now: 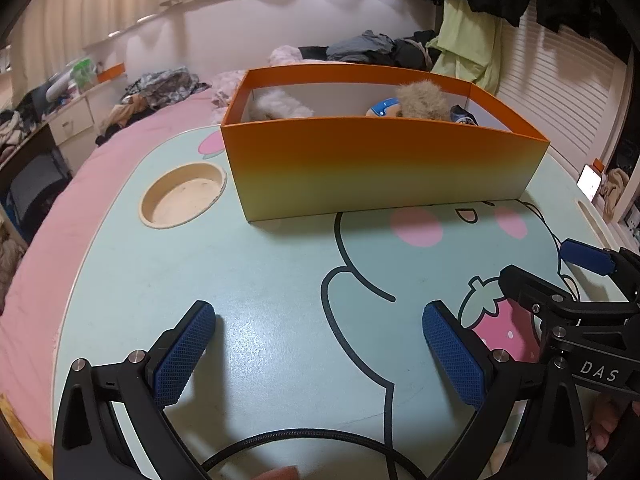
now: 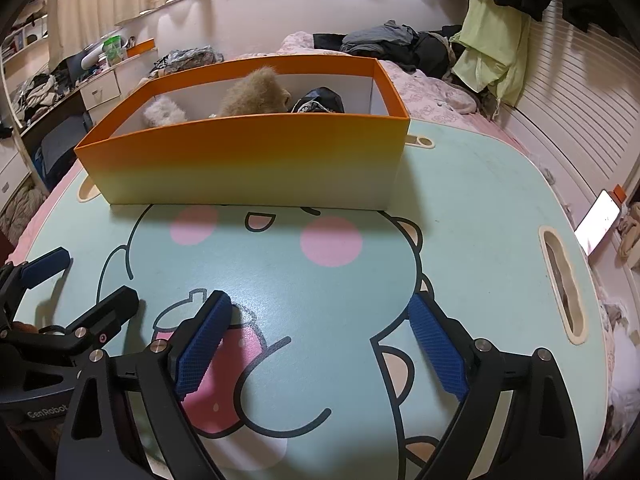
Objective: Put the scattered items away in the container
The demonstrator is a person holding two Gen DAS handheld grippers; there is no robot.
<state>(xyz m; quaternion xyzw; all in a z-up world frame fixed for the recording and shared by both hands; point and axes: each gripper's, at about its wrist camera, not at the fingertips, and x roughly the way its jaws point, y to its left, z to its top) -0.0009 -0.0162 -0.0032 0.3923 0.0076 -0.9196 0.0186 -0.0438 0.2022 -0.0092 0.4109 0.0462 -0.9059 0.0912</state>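
Orange box sits well beyond both grippers' parted fingers.

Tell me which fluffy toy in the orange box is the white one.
The white fluffy toy lies at the box's left end, low; the tan fluffy toy sits near the middle, taller.

Both wrist views sit low over the table, facing the box from close by; left camera looks from its left, right from its right.
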